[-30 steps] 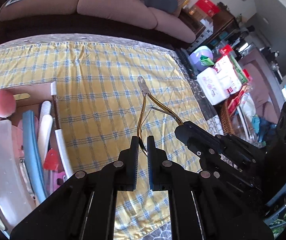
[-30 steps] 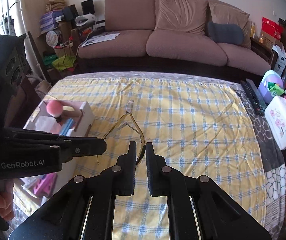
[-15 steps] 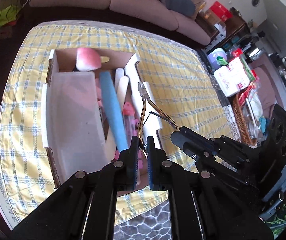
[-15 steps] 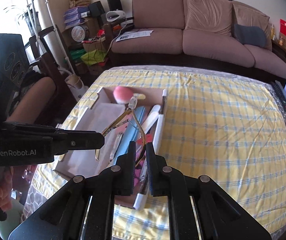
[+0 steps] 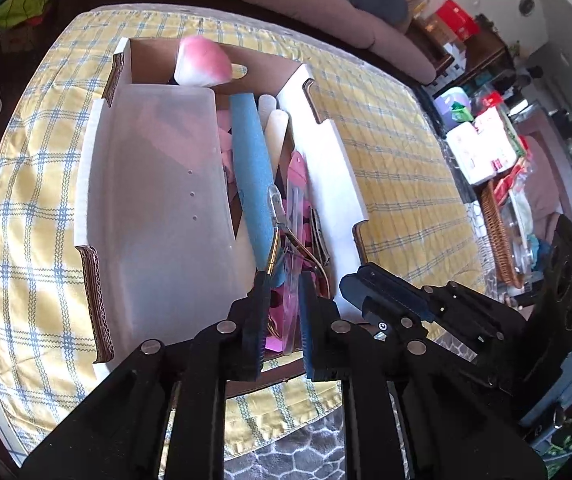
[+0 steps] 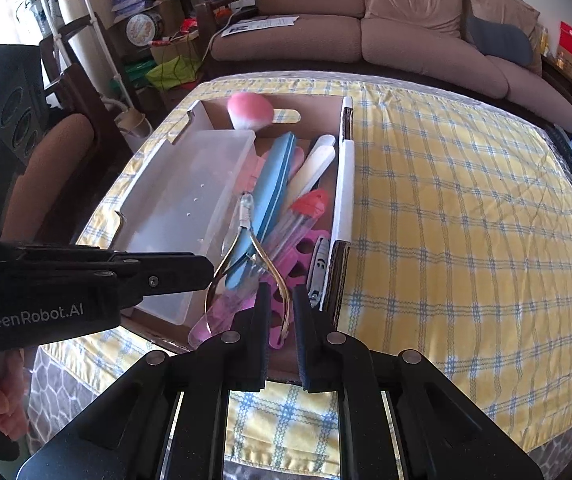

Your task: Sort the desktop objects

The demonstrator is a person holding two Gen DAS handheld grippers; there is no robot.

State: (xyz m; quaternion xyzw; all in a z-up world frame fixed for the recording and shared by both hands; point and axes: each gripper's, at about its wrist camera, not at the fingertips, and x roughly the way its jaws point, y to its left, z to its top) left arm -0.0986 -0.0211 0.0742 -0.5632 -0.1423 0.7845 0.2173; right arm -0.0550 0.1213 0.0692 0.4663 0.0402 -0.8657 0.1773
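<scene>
Gold-coloured metal cuticle nipper [image 6: 246, 256] with a clear cap on its tip hangs over the open cardboard box [image 6: 344, 168] on the yellow-checked desk [image 6: 466, 220], one handle between the pads of each claw. Left claw [image 5: 282, 280] and right claw [image 6: 280, 292] both stand narrow and are opening, pads no longer pressing the handles. Below lie a blue nail file [image 6: 274, 176], pink toe separator [image 6: 302, 248] and clear plastic tray [image 6: 190, 200]

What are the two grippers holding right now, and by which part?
Gold cuticle nippers, one handle in each: left gripper, right gripper. Both jaws are opening over the box; actual contact cannot be told.
</scene>
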